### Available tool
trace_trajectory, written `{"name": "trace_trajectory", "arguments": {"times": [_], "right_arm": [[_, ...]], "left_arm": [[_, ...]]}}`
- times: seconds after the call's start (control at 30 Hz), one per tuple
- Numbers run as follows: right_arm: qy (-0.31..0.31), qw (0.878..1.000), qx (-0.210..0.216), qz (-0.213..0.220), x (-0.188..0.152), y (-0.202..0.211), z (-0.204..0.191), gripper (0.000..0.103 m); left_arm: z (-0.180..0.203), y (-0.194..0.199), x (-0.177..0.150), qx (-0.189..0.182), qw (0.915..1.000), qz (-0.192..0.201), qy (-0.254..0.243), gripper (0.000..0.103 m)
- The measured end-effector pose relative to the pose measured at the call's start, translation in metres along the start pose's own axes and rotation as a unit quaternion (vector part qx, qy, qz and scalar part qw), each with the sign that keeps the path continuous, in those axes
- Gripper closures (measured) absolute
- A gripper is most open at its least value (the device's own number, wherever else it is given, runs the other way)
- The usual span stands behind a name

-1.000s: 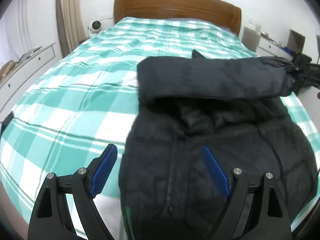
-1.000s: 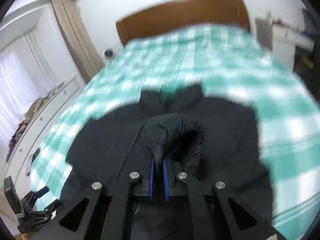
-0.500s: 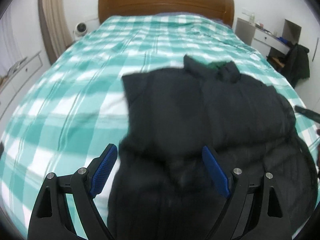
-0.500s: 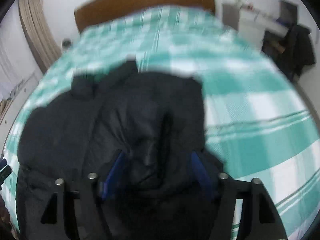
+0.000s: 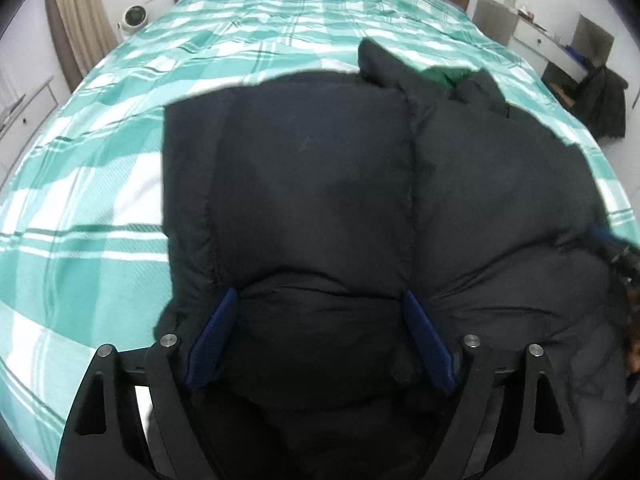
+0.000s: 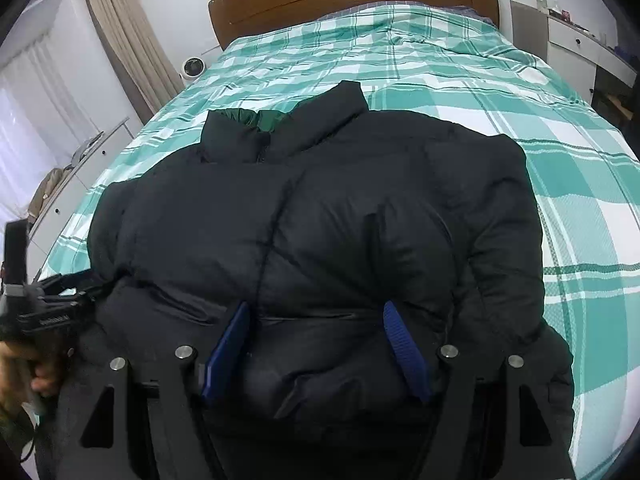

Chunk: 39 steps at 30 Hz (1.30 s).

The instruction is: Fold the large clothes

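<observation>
A: Two grippers, both spread wide over the jacket [image 6: 320,240], neither pinching anything.

B: Where's the jacket?

A: Flat on the bed [image 6: 500,92], collar [image 6: 320,120] toward the headboard, sleeves folded in across the front. The right gripper [image 6: 316,344] has just let go; its jaws straddle puffy cloth near the hem. The left gripper [image 5: 320,336] has narrowed slightly, with padding bulging between its jaws, though I'd not call that a grip.

B: What could go wrong?

A: I reckon the down springs back. A loose sleeve may slide off the front once nothing pins it. Closing on a thick bulge may catch only the top layer, so lifting the hem would drag the folded sleeves askew.
</observation>
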State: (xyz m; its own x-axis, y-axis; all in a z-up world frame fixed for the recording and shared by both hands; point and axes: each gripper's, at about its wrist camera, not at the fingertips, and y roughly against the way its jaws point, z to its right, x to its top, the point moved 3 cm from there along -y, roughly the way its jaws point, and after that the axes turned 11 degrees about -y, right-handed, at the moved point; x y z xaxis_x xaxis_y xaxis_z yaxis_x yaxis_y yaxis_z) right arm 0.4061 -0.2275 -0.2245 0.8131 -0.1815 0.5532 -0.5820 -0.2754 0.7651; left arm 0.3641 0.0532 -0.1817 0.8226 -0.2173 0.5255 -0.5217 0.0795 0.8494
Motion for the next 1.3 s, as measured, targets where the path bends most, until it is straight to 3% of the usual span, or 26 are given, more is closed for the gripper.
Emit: {"name": "trace_trajectory", "arguments": {"times": [0.13,0.2,0.3,0.43,0.6,0.7,0.8,0.97,1.1,1.3], "right_arm": [[-0.002,1.0,0.0,0.009,-0.001,-0.011,0.004,0.032],[0.003,1.0,-0.007,0.013,-0.003,-0.013,0.002,0.032],[0.007,1.0,-0.011,0.016,-0.001,-0.014,-0.004,0.032],[0.007,1.0,-0.008,0.017,-0.004,-0.014,0.0,0.032],[0.008,1.0,-0.008,0.022,-0.006,-0.014,0.001,0.032],[0.008,1.0,-0.007,0.023,-0.006,-0.014,0.0,0.032],[0.008,1.0,-0.005,0.024,-0.006,-0.013,0.001,0.032],[0.009,1.0,-0.004,0.025,-0.007,-0.014,0.002,0.032],[0.006,1.0,0.001,0.025,-0.007,-0.013,0.004,0.032],[0.018,1.0,-0.012,-0.003,-0.006,-0.004,-0.001,0.032]], "left_arm": [[-0.018,0.02,0.03,-0.018,0.9978,0.05,0.04,0.017],[-0.022,0.004,0.04,-0.012,0.9986,0.029,0.042,0.017],[-0.027,-0.039,0.035,-0.024,0.9977,-0.034,0.053,0.015],[-0.026,-0.033,0.041,-0.015,0.9976,-0.041,0.053,0.018],[-0.031,-0.016,0.067,-0.028,0.9964,0.007,0.079,0.016],[-0.037,-0.044,0.08,-0.015,0.9961,-0.018,0.085,0.016],[-0.039,-0.066,0.077,-0.015,0.9937,-0.038,0.104,0.013],[-0.032,-0.064,0.067,0.006,0.9967,-0.039,0.071,0.012],[-0.031,-0.021,0.049,0.005,0.9985,-0.013,0.053,0.012],[-0.012,0.036,-0.018,-0.011,0.9999,0.001,0.006,0.011]]}}
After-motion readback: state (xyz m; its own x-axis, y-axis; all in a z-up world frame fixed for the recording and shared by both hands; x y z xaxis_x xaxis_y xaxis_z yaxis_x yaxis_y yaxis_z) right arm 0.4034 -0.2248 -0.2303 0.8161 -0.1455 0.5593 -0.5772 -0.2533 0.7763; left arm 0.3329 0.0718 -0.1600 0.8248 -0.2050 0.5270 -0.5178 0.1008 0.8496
